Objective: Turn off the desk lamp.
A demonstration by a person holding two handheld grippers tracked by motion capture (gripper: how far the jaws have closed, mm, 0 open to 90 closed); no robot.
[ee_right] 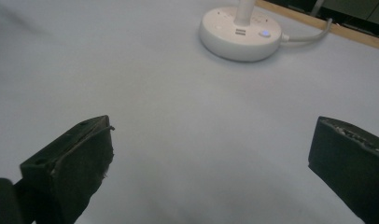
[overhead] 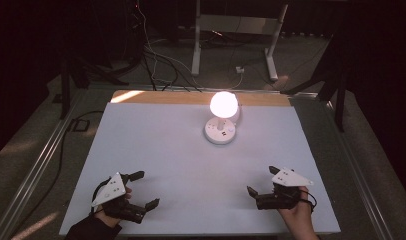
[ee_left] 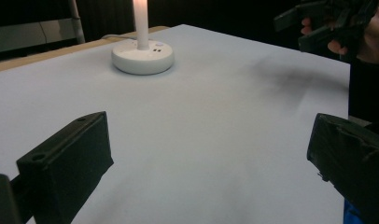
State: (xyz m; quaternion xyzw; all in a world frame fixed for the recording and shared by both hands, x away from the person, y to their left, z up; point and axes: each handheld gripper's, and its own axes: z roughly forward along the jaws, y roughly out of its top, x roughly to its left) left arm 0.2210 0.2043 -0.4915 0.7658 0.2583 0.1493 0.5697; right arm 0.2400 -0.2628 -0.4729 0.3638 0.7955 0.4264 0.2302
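Note:
A small white lamp [overhead: 221, 120] stands lit at the back middle of the white table, its globe [overhead: 223, 103] glowing on a thin stem. Its round base [ee_left: 142, 56] carries sockets and a small blue light [ee_right: 265, 33]. My left gripper [overhead: 145, 190] rests near the front left edge, open, with nothing between its jaws. My right gripper [overhead: 262, 181] is near the front right edge, also open and empty. In the left gripper view the right gripper [ee_left: 318, 23] appears at the top right, held by a hand.
The white table sheet [overhead: 181, 165] lies over a wooden board showing at the back edge [overhead: 191, 97]. The lamp's white cord [ee_right: 309, 35] runs off the back. Cables and a white metal stand [overhead: 236, 30] are on the dark floor behind.

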